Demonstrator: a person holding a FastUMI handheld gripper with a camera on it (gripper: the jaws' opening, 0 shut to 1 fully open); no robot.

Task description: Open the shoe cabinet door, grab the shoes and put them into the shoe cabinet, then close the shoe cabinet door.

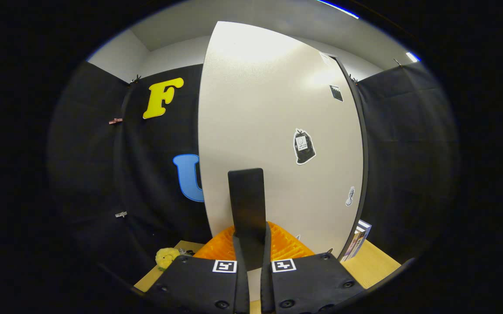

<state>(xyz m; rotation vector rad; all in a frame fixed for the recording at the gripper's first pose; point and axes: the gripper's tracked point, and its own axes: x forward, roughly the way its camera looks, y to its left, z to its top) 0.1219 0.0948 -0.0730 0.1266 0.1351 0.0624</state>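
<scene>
Gripper (250, 244) up close to the shoe cabinet door (273, 131). Fingers (239, 253) drawn in narrow, pinched on the black door handle (247, 203), one pad on each side of it. The handle is a flat dark bar standing upright out of the gap between the fingers. Orange ribbed finger pads (288, 246) flare out on either side behind the handle.

Door is a big off-white panel, curved by the lens, with a dark edge (362, 165) down its right side. Can't tell from here whether it's fully closed or cracked open; the cabinet's inside is hidden.

Stickers on the door, counted: three clear ones – a black bag-shaped one (303, 146) mid-panel, a small black square one (336, 92) higher up, a small grey one (350, 196) low near the right edge.

Wooden surface (378, 264) under the cabinet. Left of the fingers, near its left edge: one small yellow fuzzy item (166, 257), with a few small dark bits (186, 251) just beside it, too small to identify. Right of the door's dark edge: a few thin flat items standing upright (358, 240), look like books or boxes, count unclear.
</scene>
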